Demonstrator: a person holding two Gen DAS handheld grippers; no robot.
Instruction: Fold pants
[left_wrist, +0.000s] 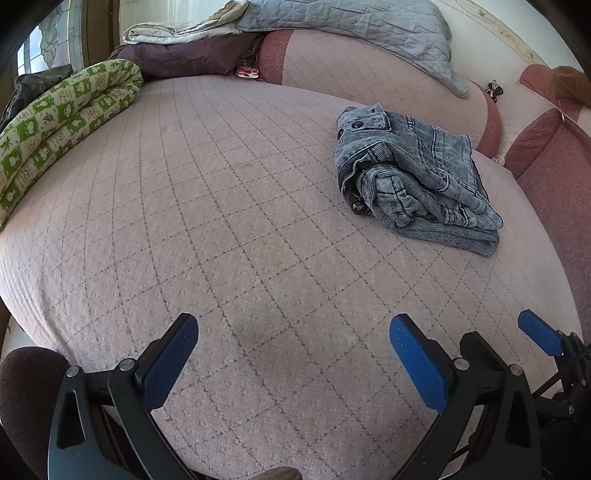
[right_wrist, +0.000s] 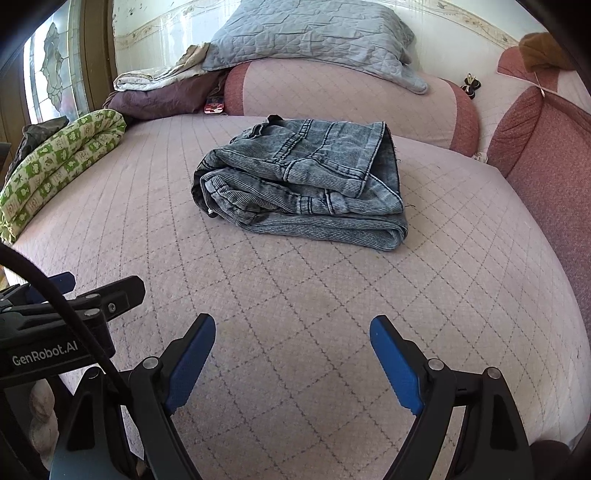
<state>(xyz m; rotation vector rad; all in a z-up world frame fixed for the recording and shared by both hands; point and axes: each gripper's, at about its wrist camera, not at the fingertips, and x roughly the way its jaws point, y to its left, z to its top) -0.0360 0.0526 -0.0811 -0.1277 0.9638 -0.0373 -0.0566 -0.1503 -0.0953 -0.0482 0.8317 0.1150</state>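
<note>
- Pants (right_wrist: 299, 184): grey-blue washed denim or corduroy-like fabric, lying on the bed (right_wrist: 295, 295) as a compact folded bundle, ahead of both hand-held grippers and well apart from them.
- Left hand-held gripper (left_wrist: 293, 347): jaws wide, nothing between them; the bundle sits ahead and to its right.
- Right hand-held gripper (right_wrist: 291, 347): jaws wide, empty; the bundle sits almost straight ahead, a little left of centre.
- Judgement: the fold looks largely done. The stack is several layers thick, with a bulging rolled edge on its left side.
- Handling: the cloth is soft but thick, heavier than thin fabric, and not slippery. Layers may slide apart if lifted by one corner.
- Where to hold: the doubled fold edge nearest the right hand-held gripper, or the waistband side, pinching all layers together.
- Nearby: green patterned quilt (right_wrist: 59, 162) far left; grey pillow (right_wrist: 314, 33) beyond the bundle.
</note>
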